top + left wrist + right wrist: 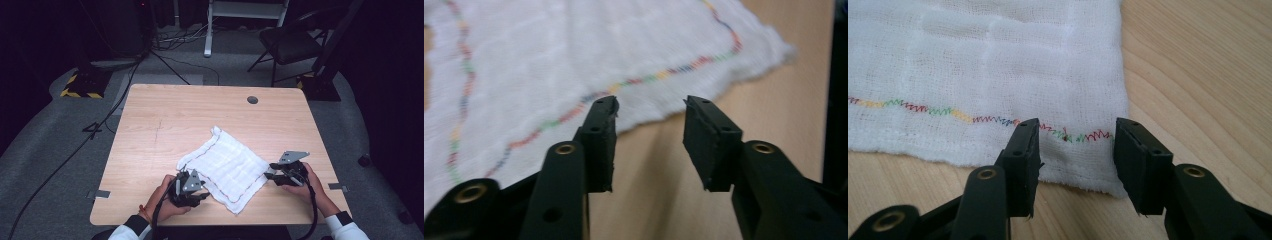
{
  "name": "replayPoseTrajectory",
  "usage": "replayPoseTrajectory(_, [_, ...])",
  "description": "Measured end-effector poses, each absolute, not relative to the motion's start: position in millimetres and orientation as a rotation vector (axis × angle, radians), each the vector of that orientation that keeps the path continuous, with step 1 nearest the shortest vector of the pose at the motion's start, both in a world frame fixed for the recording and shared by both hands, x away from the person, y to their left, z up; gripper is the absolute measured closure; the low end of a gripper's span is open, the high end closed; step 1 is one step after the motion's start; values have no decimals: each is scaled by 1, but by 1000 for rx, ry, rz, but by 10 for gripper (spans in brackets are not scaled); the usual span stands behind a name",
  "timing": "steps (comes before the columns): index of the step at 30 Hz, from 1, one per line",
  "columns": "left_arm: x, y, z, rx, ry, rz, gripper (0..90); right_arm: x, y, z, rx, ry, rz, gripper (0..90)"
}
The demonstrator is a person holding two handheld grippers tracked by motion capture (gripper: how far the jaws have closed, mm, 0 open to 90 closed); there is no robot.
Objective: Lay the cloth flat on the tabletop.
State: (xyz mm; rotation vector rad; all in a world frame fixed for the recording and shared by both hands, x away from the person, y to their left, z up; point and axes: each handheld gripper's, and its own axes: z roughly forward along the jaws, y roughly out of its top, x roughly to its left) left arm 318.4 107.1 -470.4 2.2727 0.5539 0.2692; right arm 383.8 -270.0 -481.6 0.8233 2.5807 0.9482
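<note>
My left gripper (650,107) and right gripper (1075,131) both stood released at the white cloth (225,167) lying on the table (165,120); closing too shallow, I judged, could miss its thin edge.

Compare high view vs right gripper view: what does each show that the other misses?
High view alone: the whole wooden table with its round cable hole, the full outline of the white cloth, the left hand-held gripper at the cloth's near-left edge, a chair and cables on the floor behind.
Right gripper view alone: the zigzag coloured stitching and the cloth's weave close up, with its corner edge between the open jaws of the right hand-held gripper, pads not pressing it.
Both: cloth, tabletop, right hand-held gripper.
</note>
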Motion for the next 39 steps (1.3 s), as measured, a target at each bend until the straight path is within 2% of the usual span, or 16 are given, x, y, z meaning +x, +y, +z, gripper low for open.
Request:
replayPoseTrajectory(1, [326,108,-470,2241,635,316,469,384,-271,-479,820,2570,954,538])
replayPoseTrajectory(4, [333,110,-471,2211,687,312,456,387,-275,-475,846,2521,988,536])
replayPoseTrajectory(7, [346,106,-477,2224,730,325,470,393,-275,-476,869,2499,1006,523])
replayPoseTrajectory(9, [351,104,-481,2256,734,332,512,396,-273,-479,862,2507,996,528])
replayPoseTrajectory(14, [361,106,-489,2309,760,328,534,396,-270,-482,850,2555,975,585])
replayPoseTrajectory(15, [365,109,-492,2315,785,331,522,393,-270,-483,834,2568,970,626])
replayPoseTrajectory(28, [389,127,-493,2282,907,394,440,362,-263,-484,774,2625,973,710])
replayPoseTrajectory(35, [405,131,-494,2253,958,406,382,340,-256,-484,710,2677,999,684])
replayPoseTrajectory(36, [411,134,-496,2236,961,392,346,333,-251,-484,654,2702,1009,611])
replayPoseTrajectory(39, [414,137,-498,2217,970,370,333,322,-243,-484,582,2710,1007,568])
